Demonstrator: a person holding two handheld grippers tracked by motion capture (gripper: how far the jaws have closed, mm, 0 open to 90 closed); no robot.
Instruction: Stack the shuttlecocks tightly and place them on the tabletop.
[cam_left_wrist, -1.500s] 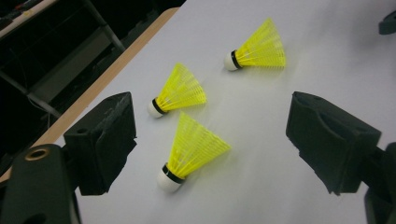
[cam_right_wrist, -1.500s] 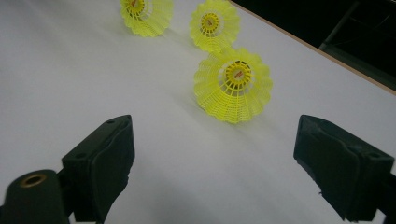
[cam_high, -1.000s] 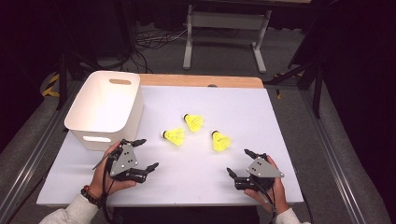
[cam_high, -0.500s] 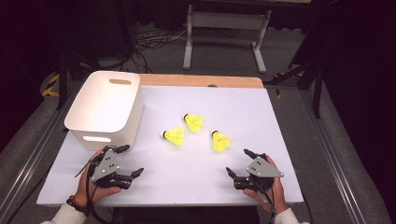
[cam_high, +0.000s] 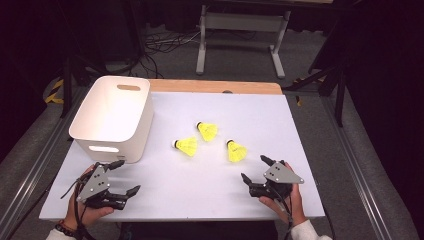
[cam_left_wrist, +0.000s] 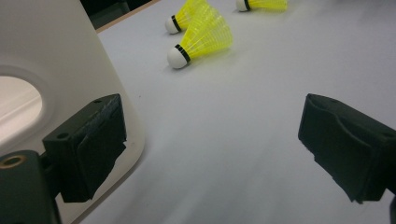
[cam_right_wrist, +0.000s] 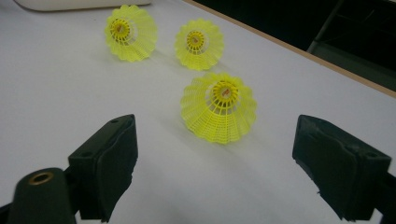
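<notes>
- Since a second ago the left gripper (cam_high: 124, 178) has drawn back toward the near left corner of the table (cam_high: 200, 200), away from the shuttlecocks; the right gripper (cam_high: 254, 169) has kept its place at the near right.
- Both pairs of jaws stand spread wide with nothing between them, plain in each gripper view.
- Straight ahead of the right gripper's jaws, a little far and left of them, lies the nearest shuttlecock (cam_right_wrist: 218, 107), its open yellow skirt facing the jaws and its cork pointing away, so its long axis runs roughly along the line of approach.
- Two more shuttlecocks lie beyond it: the middle one (cam_high: 187, 146) to the left and the far one (cam_high: 207, 130) behind, each apart from the others.
- From the left gripper, the middle one lies well apart to the far right, side-on, cork to the left; that gripper sits close against the near wall of the white bin (cam_high: 112, 112), though whether one jaw touches the wall is hard to tell.
- By my judgement the right hand (cam_high: 282, 195) is the nearer for a first pick, and closing across the skirt would need only a short push forward.
- Each hand holds its gripper low over the table, jaws aimed toward the far side, forearms entering from the near edge.
</notes>
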